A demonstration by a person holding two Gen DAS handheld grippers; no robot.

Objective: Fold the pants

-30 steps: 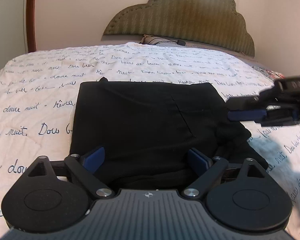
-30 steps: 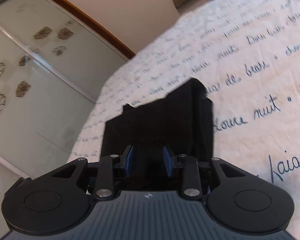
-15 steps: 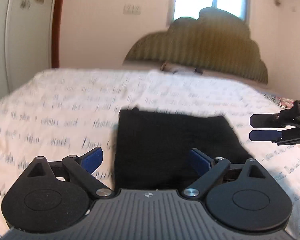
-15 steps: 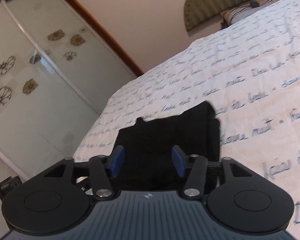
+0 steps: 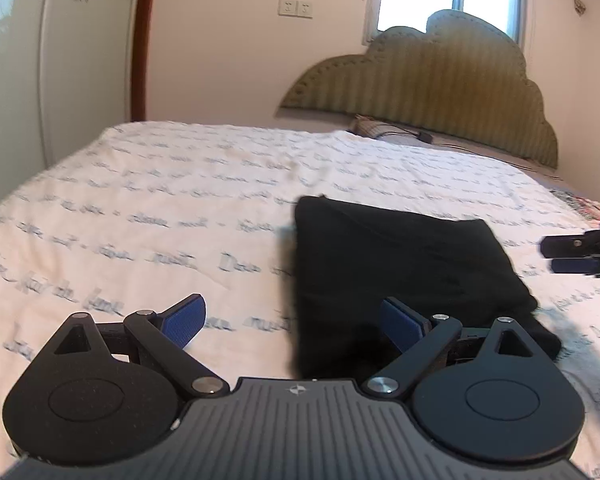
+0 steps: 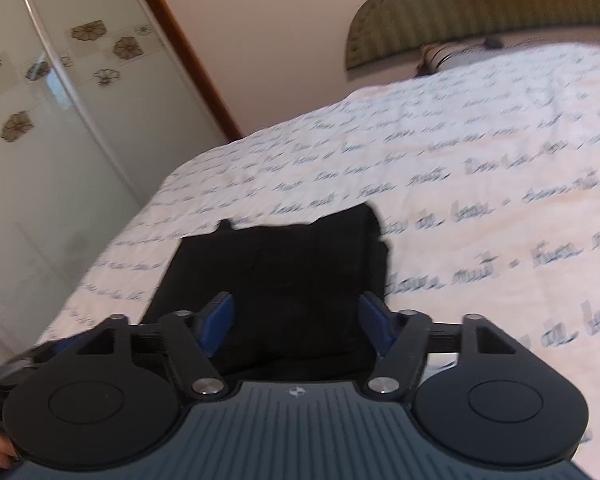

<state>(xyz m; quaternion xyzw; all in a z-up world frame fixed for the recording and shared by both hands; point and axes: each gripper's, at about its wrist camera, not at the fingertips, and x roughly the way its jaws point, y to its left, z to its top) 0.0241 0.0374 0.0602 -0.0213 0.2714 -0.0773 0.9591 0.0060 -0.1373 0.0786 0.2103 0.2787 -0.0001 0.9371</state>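
Note:
The black pants (image 5: 400, 272) lie folded into a compact rectangle on the white bedspread (image 5: 160, 208). My left gripper (image 5: 292, 320) is open and empty, above the bed near the pants' front left corner. My right gripper (image 6: 296, 316) is open and empty, held above the pants (image 6: 284, 256) at their near edge. The right gripper's fingers (image 5: 572, 254) also show at the right edge of the left wrist view, apart from the pants.
The bedspread (image 6: 480, 184) carries blue script print. An olive padded headboard (image 5: 440, 92) and a pillow (image 5: 380, 126) stand at the far end. A frosted sliding wardrobe door (image 6: 40, 120) lies beyond the bed's left side.
Both grippers have pulled back and up from the pants. The left one swung left, so the pants now sit right of centre. The right gripper's fingers have opened wider.

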